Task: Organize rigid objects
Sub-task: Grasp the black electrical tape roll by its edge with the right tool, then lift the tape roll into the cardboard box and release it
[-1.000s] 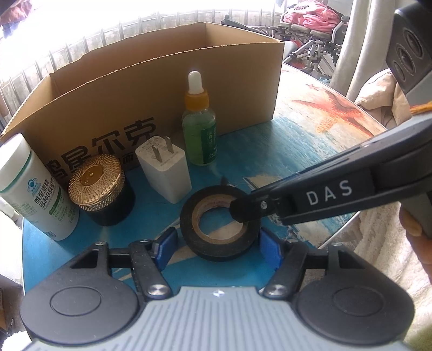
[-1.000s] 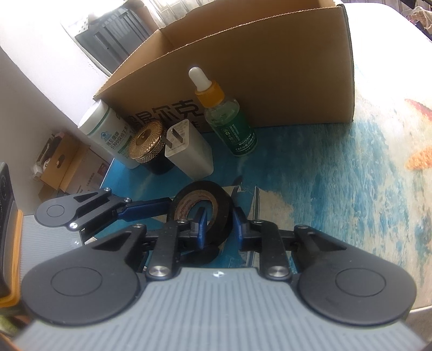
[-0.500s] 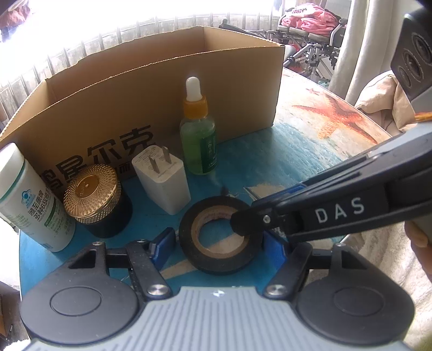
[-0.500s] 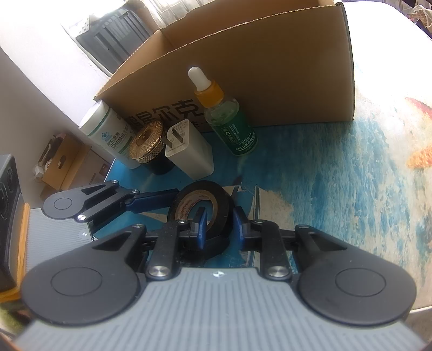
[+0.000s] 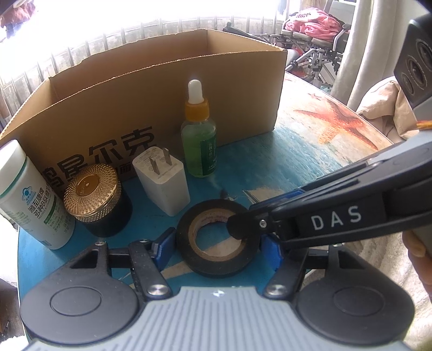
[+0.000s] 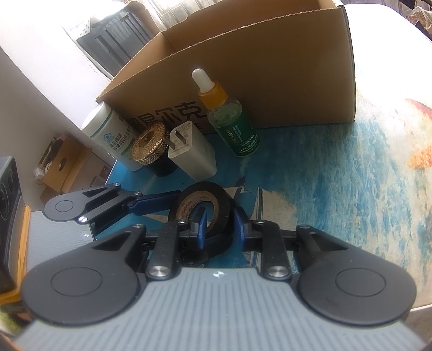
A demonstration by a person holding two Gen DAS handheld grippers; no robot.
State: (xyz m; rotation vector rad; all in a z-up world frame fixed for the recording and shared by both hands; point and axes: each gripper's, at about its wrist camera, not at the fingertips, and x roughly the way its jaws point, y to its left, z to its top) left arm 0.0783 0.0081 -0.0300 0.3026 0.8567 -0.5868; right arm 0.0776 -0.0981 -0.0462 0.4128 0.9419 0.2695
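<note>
Sunlit barred window (image 5: 135,35), pale curtain (image 5: 359,54)

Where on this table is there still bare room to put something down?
Right of the cardboard box and dropper bottle, the table lies bare toward the starfish print. It is crowded at left: white bottle, gold-lidded jar, charger, tape roll.

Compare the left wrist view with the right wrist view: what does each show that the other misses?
Left wrist only: the whole starfish print, a wheelchair with pink clothes, the DAS label on the right gripper.
Right wrist only: a small carton on the floor, a grey cabinet.
Both: tape roll, cardboard box, dropper bottle, charger, gold-lidded jar, white bottle; right gripper shut on the roll's wall, left gripper closing with the roll between its jaws.
</note>
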